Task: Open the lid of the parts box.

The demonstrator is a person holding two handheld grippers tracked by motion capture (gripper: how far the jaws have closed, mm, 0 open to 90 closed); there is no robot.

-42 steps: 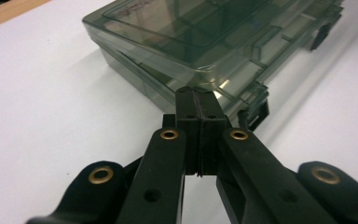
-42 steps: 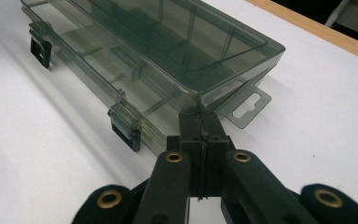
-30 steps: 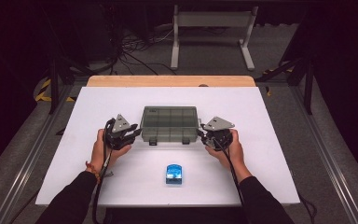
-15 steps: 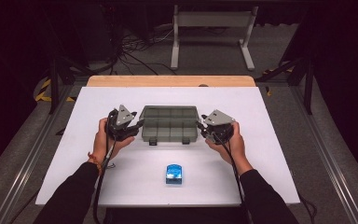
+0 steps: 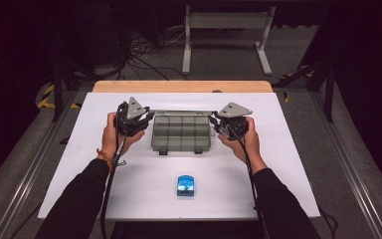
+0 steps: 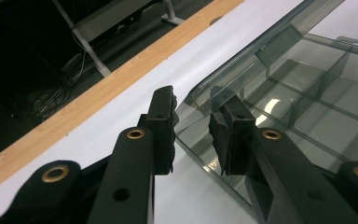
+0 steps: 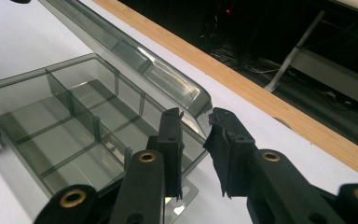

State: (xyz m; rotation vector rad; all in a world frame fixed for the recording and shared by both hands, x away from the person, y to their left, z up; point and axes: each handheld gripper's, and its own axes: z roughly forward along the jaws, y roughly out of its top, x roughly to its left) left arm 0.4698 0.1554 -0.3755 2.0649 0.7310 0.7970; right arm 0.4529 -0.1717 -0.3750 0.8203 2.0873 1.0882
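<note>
High view. A smoked-plastic compartment box (image 5: 181,133) lies on the white worktop (image 5: 298,164), centred between the two hands, with its long axis running left to right across the person's front. Its lid (image 5: 184,113) is raised at the far edge (hinge side away from the person), and two latch tabs sit on the near wall. The left hand-held gripper (image 5: 135,119) is just beside the box's left end; the right hand-held gripper (image 5: 229,122) is just beside its right end. Both stand about equally near. A small blue object (image 5: 184,185) (its kind cannot be told) rests nearer the person, well apart from the box.

Left gripper view. The left hand-held gripper (image 6: 192,128) has a narrow gap between its jaws, and the rounded corner of the lid (image 6: 261,51) lies in or just behind that gap. Whether either pad touches the plastic cannot be told. The divided tray extends away to the right of the jaws.

Right gripper view. The right hand-held gripper (image 7: 195,140) also shows a narrow gap, with the lid's (image 7: 135,60) opposite corner directly ahead of the jaws and slightly above the tray rim. Contact cannot be confirmed. The compartments spread away to the left.

Assessment. The lid edge runs from one hand-held gripper to the other, so any swing of the lid would likely call for both corners to travel together about the far hinge line.
</note>
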